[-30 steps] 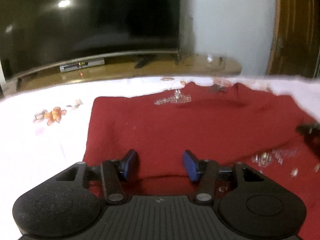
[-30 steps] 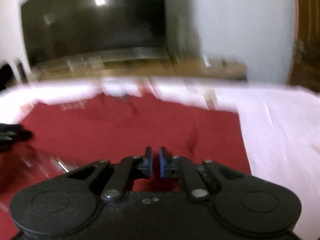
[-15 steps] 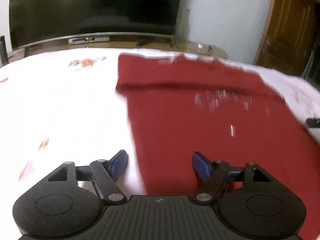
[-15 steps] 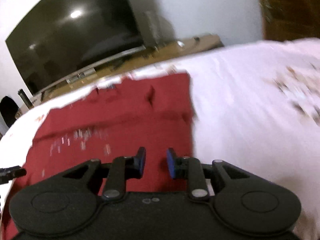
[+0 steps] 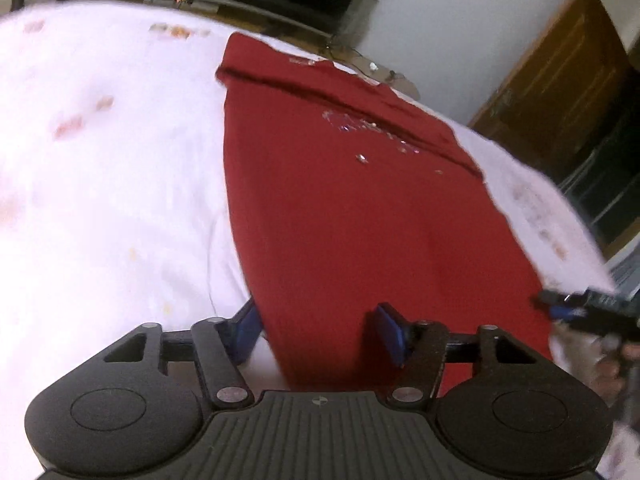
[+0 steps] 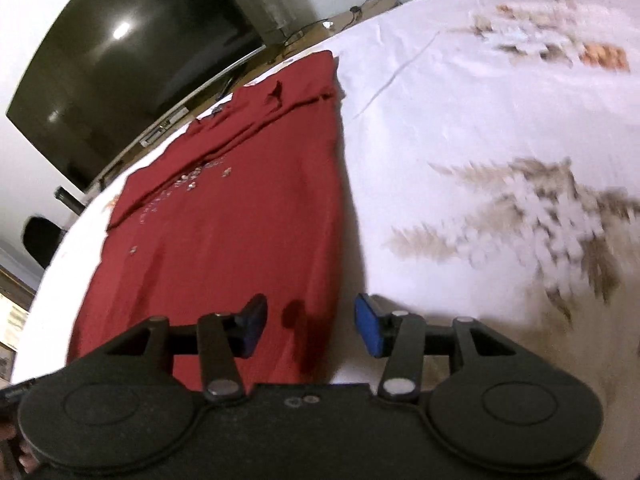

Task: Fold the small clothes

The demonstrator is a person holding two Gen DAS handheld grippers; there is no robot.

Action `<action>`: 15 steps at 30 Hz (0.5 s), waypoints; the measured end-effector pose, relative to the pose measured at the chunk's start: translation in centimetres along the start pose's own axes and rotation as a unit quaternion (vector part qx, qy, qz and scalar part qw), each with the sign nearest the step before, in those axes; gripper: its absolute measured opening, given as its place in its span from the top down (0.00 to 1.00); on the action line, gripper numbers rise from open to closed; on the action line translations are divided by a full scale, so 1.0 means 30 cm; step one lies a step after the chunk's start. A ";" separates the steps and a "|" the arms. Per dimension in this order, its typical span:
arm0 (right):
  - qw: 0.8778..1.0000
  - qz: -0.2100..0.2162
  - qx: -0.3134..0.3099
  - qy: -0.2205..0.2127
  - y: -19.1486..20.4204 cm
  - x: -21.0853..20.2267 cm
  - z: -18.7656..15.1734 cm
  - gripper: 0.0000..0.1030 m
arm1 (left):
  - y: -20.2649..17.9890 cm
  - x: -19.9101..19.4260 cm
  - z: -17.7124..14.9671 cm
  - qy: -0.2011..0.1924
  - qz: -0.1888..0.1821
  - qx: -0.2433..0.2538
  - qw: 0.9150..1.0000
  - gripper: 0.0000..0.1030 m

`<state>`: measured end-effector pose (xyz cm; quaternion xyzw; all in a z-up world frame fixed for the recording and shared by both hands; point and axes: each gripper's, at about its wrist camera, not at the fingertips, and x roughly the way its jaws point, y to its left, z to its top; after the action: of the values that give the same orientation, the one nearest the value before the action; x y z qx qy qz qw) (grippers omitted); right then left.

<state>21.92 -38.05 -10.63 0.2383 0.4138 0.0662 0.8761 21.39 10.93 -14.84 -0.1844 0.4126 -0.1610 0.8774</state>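
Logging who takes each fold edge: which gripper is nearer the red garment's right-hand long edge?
Right. The right gripper straddles that edge of the red garment at its near corner; the left gripper straddles the opposite long edge.

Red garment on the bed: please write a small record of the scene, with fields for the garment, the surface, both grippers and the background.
garment: red garment, lying flat, small shiny decorations near its far end
surface: white bedsheet with a flower print
left gripper: jaws open over the garment's near left edge, just been closing
right gripper: jaws open over its near right edge, just been opening
background: dark television, wooden door
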 end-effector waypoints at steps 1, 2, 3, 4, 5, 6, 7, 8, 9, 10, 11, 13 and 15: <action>1.000 0.008 0.006 0.002 -0.009 -0.014 -0.010 0.54 | 0.008 -0.010 -0.018 -0.004 -0.005 -0.015 1.000 0.50; 1.000 0.015 0.011 0.003 -0.020 -0.030 -0.023 0.54 | 0.020 -0.016 -0.032 -0.006 -0.013 -0.033 0.999 0.54; 1.000 0.022 0.018 0.005 -0.033 -0.043 -0.038 0.54 | 0.042 -0.022 -0.046 -0.008 -0.028 -0.067 0.997 0.55; 0.999 0.034 0.032 0.010 -0.048 -0.054 -0.054 0.54 | 0.062 -0.027 -0.060 -0.010 -0.041 -0.099 0.994 0.57; 0.998 0.046 0.042 0.015 -0.060 -0.063 -0.069 0.54 | 0.082 -0.031 -0.074 -0.011 -0.055 -0.126 0.990 0.57; 0.997 0.056 0.046 0.021 -0.065 -0.072 -0.082 0.54 | 0.092 -0.036 -0.090 -0.017 -0.058 -0.145 0.988 0.58; 0.997 0.065 0.045 0.026 -0.066 -0.079 -0.092 0.54 | 0.094 -0.041 -0.106 -0.021 -0.055 -0.152 0.987 0.60; 0.996 0.071 0.046 0.029 -0.067 -0.086 -0.105 0.54 | 0.092 -0.046 -0.120 -0.024 -0.053 -0.157 0.986 0.60; 0.995 0.080 0.048 0.036 -0.067 -0.085 -0.111 0.54 | 0.086 -0.046 -0.131 -0.025 -0.051 -0.162 0.985 0.60; 0.993 0.093 0.052 0.045 -0.066 -0.078 -0.116 0.54 | 0.076 -0.044 -0.139 -0.026 -0.046 -0.162 0.985 0.60; 0.992 0.102 0.052 0.049 -0.064 -0.073 -0.120 0.54 | 0.067 -0.041 -0.140 -0.026 -0.041 -0.158 0.986 0.60; 0.991 0.115 0.045 0.055 -0.049 -0.053 -0.119 0.54 | 0.061 -0.027 -0.141 -0.029 -0.042 -0.164 0.985 0.60; 0.988 0.131 0.047 0.063 -0.039 -0.027 -0.122 0.59 | 0.070 -0.014 -0.127 -0.030 -0.050 -0.179 0.982 0.60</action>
<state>18.54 -38.00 -12.61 0.3267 0.4361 0.1762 0.8198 18.42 12.23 -17.76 -0.3638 0.3982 -0.1221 0.8332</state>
